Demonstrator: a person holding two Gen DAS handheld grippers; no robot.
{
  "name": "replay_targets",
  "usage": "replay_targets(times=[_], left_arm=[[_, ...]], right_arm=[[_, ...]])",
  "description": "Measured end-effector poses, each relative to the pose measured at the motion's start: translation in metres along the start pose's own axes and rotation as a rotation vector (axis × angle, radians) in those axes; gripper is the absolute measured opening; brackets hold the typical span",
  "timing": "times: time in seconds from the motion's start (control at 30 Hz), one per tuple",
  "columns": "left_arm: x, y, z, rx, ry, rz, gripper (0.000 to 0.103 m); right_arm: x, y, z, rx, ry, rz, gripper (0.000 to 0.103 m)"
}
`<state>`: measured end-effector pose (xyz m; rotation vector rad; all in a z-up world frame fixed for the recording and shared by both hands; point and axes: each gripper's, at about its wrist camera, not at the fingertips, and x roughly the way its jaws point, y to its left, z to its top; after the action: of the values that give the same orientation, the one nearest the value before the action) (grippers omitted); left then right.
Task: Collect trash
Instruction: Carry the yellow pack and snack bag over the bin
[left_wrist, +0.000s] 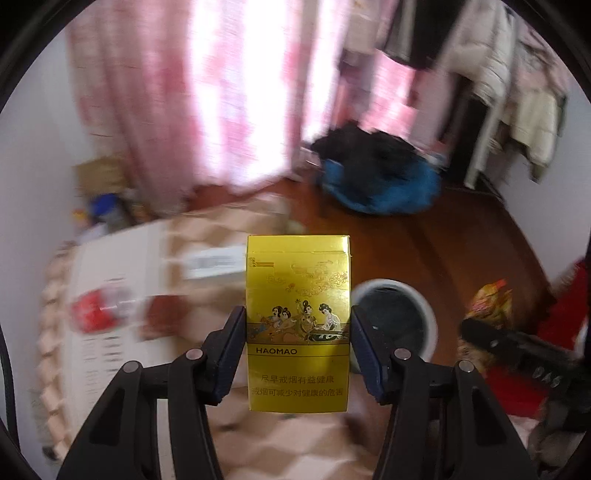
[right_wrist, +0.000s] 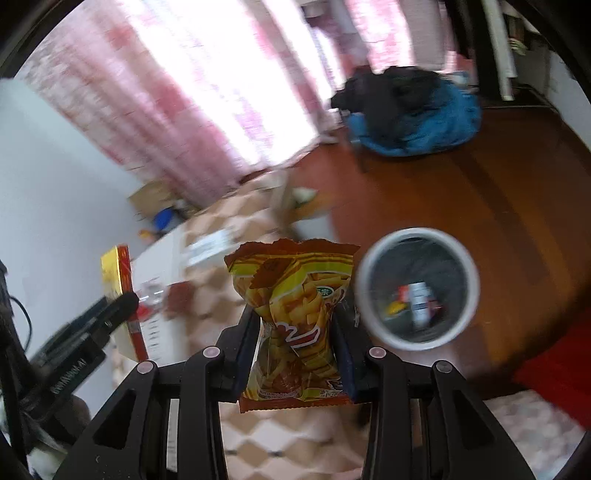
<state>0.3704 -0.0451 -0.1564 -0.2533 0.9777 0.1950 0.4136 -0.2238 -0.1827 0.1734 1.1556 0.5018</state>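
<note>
The trash is sitting in both my tongs, up in the air above the checkered counter (right_wrist: 295, 443). My left tongs (left_wrist: 297, 354) are clamping a yellow cigarette pack (left_wrist: 297, 325) by its two side faces, and I am holding it upright with the lid end far from me. My right tongs (right_wrist: 295, 343) are squeezing a snack bag (right_wrist: 295, 317) at its waist, so the foil is bunching there and the torn top is flaring out beyond the fingers. The white bin (right_wrist: 419, 288) is standing on the wooden floor (right_wrist: 480, 184) just right of the bag, and some wrappers are lying in its dark liner. In the left view the bin (left_wrist: 424, 314) is peeking out from behind the pack's right edge, with the bag (left_wrist: 489, 304) showing farther right. A white leaflet (left_wrist: 118, 295) is lying on the counter to the left. Pink curtains (left_wrist: 166, 92) are hanging at the far side, and a blue heap (right_wrist: 417, 114) of cloth is lying on the floor under them.
</note>
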Motion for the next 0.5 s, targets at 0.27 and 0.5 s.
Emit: replay_targets(times=[0.27, 0.5], left_arm=[[0.124, -0.087, 0.017, 0.081, 0.212, -0.067, 0.052], [0.205, -0.12, 0.014, 0.102, 0.373, -0.067, 0.055]], right_arm=[[0.047, -0.138, 0.024, 0.109, 0.106, -0.138, 0.04], [0.117, -0.205, 0.022, 0.175, 0.206, -0.156, 0.04]])
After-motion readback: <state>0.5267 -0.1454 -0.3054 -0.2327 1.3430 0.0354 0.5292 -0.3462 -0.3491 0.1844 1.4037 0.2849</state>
